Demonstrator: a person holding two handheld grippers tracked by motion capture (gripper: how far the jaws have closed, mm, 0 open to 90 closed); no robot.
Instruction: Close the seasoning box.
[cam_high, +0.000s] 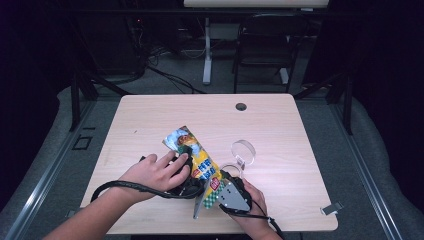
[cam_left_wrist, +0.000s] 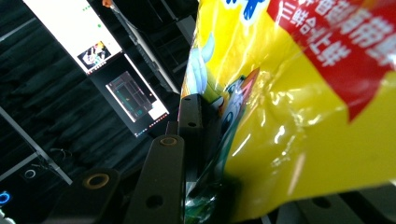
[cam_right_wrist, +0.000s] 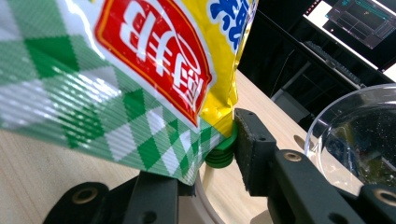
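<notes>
Yellow snack bag (cam_high: 199, 162) pinched by both grippers, clear bowl (cam_high: 243, 151) beside

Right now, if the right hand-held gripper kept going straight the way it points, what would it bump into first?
Probably the snack bag: the right hand-held gripper already has the bag's green-checked corner between its jaws. Farther along sits a clear glass bowl on the table, though depth is hard to judge.

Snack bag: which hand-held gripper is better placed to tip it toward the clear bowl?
Right. The right hand-held gripper grips the snack bag beside the clear bowl; the left hand-held gripper is farther.
</notes>
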